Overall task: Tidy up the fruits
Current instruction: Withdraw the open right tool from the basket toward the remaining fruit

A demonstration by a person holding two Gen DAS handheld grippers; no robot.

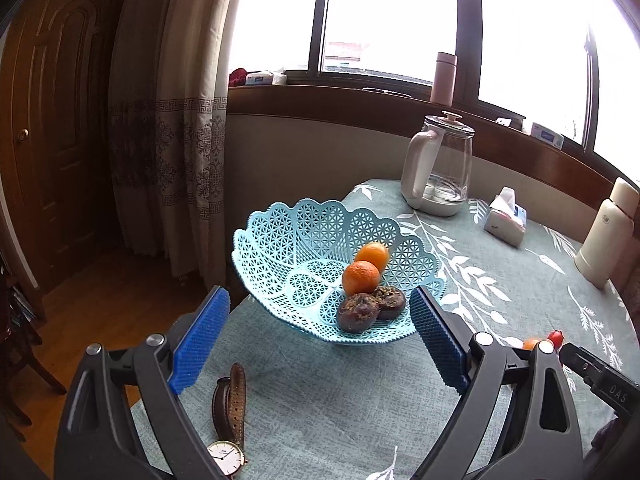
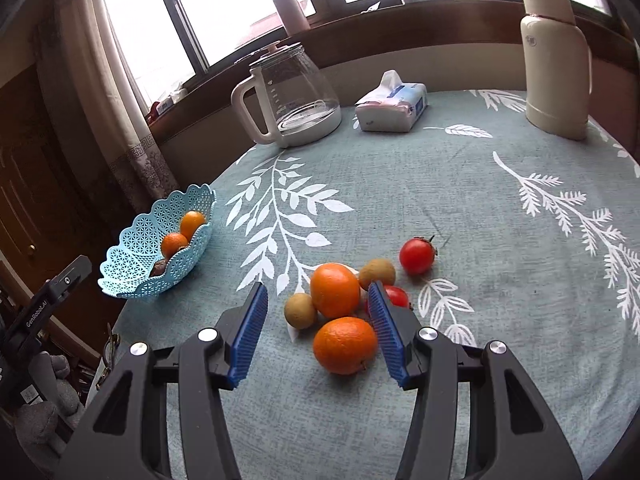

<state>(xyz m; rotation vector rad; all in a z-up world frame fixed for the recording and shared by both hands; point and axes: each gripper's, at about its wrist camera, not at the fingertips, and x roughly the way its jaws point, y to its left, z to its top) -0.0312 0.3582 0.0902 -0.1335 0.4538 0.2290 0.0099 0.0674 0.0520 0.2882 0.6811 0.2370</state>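
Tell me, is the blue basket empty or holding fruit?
Holding fruit: the basket contains two oranges and two dark fruits.

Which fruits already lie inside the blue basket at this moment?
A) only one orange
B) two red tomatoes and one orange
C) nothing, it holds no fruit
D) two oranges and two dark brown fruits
D: the blue basket holds two oranges and two dark brown fruits, seen from the left wrist.

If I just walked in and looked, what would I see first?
Probably the lacy blue basket at the table's edge, with two oranges and two dark brown fruits inside. Next, the loose pile on the green leafy tablecloth: oranges, small brown fruits and red tomatoes, right in front of the open right gripper.
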